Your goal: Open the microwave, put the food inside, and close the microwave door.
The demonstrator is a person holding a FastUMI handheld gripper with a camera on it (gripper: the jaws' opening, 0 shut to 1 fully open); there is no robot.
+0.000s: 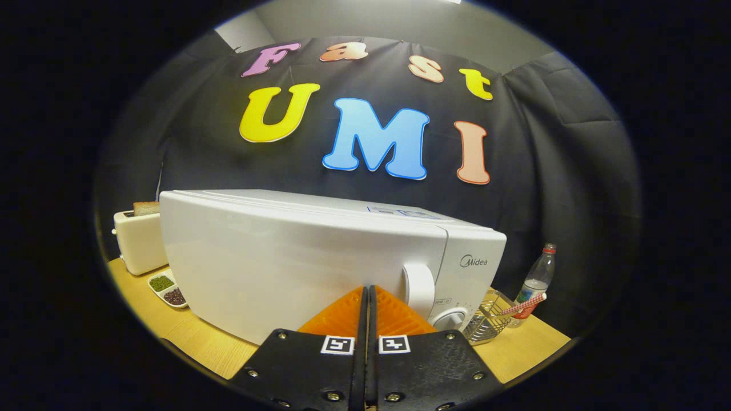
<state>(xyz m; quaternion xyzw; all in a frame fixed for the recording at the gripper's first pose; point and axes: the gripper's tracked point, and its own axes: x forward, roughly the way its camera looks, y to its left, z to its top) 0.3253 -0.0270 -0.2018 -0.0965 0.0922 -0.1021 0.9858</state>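
A white microwave [297, 257] stands on the wooden table [200, 342] with its door closed. Its vertical white door handle [418, 288] sits just right of my fingertips, and a round knob [451, 318] lies below it on the control panel. My gripper [366, 291] is shut with nothing between its fingers, the tips close to or against the door face just left of the handle. I cannot make out the food to go inside.
A white toaster [139, 240] with a bread slice stands behind the microwave's left end. A small divided dish [167, 290] of green and dark bits lies in front of it. Right of the microwave are a wire basket [486, 319] and a plastic bottle [537, 279].
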